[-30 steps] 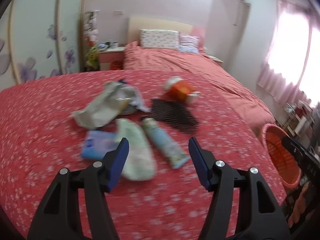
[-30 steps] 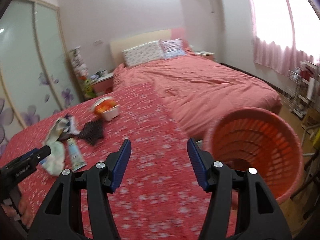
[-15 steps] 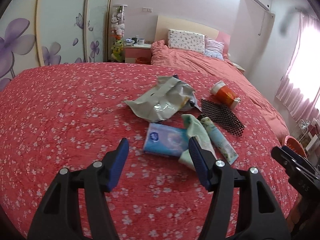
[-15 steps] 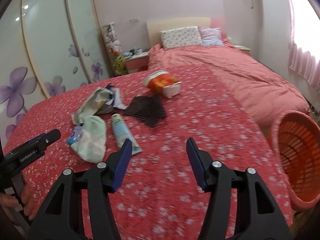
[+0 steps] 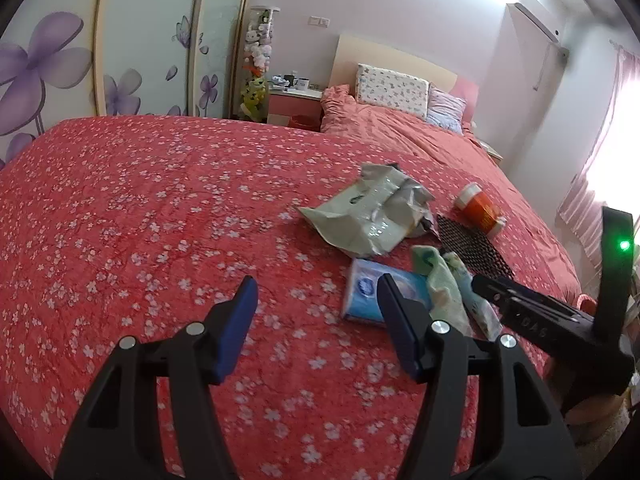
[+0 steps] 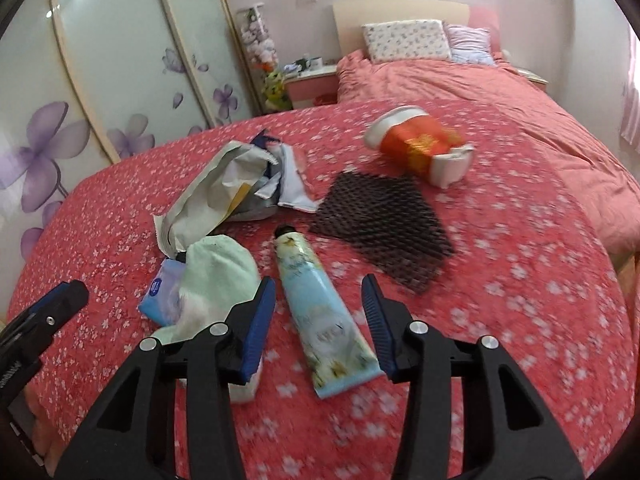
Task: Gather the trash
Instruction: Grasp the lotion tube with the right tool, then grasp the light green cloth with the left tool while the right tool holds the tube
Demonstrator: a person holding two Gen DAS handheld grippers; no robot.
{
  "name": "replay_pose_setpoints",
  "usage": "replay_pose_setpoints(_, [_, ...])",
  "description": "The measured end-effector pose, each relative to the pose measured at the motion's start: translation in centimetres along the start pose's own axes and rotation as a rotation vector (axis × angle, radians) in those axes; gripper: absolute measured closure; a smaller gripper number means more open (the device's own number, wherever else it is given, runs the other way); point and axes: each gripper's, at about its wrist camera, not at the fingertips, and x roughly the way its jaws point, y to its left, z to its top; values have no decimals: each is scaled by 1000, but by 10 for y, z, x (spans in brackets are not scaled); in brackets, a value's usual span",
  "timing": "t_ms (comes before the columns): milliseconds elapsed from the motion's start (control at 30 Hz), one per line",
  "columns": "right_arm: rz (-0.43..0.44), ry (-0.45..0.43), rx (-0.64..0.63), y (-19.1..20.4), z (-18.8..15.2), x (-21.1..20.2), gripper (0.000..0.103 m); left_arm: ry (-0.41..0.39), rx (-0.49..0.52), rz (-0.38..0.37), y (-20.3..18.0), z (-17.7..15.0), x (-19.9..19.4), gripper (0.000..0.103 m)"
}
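Right tongs (image 6: pixel 318 316): blue-padded jaws closing, astride the pale blue squeeze tube with a floral print (image 6: pixel 320 316), pads not yet touching it. Left tongs (image 5: pixel 314 316): jaws apart, nothing between them, over bare red floral bedspread (image 5: pixel 160 220), just beside the blue tissue packet (image 5: pixel 374 296).

Trash clustered mid-bed: crumpled grey-green plastic mailer bag (image 6: pixel 216 196), pale green cloth pouch (image 6: pixel 212 280) lying over the tissue packet, black foam mesh sleeve (image 6: pixel 384 224), orange-and-white cup on its side (image 6: pixel 420 148).

Risks, as judgement only:
- Slippery, tapered tube; a grip near the flat crimped end likely to squirt out sideways. Better to close across the fuller body.
- Soft quilt under the tube; pads pushed down could pinch bedspread along with it and drag fabric.
- Left pad of the right tongs close to the green pouch; easy to snag it too.
- Both tools near each other at the same pile; collision possible.

Hard to make out:
- Motion blur over the cup and the near bedspread in the right view.
- Contents of the torn mailer unclear.
- Tissue packet partly hidden under the pouch.
- No bin fully visible; only an orange sliver (image 5: pixel 586 302) at the bed's edge, identity uncertain.
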Motion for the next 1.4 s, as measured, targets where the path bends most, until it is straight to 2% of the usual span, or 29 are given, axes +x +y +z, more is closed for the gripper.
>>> replay_pose_setpoints(200, [-36,33,-48,10,7,21,57,9,-20,6,9,4,9,42])
replay_pose_setpoints(267, [-28,52,-38,8,11,26,62,12,-22,5,11,4,11,42])
replay_pose_setpoints(333, [-26,62,-39,8,12,29,63,16,-24,3,10,4,14,42])
replay_pose_setpoints(433, [-34,67,-58,11,13,30,63,22,-26,0,8,4,19,42])
replay_pose_setpoints(600, [-41,66,-81,11,9,25,73,29,-23,-16,2,4,22,42])
replay_pose_setpoints(700, [-33,61,-74,7,4,17,74,31,-9,-34,-7,4,22,42])
replay_pose_setpoints(900, [-34,22,-24,-13,-4,-7,75,43,25,-85,-33,2,24,42])
replay_pose_setpoints(1100, [-75,-17,47,-44,-14,-29,75,56,77,-125,-67,-1,28,43])
replay_pose_setpoints(1333, [-98,-25,140,-88,-26,-47,75,90,141,-111,-97,-6,46,59])
replay_pose_setpoints(1400, [-93,-22,159,-94,-28,-49,75,105,145,-98,-101,-6,54,60])
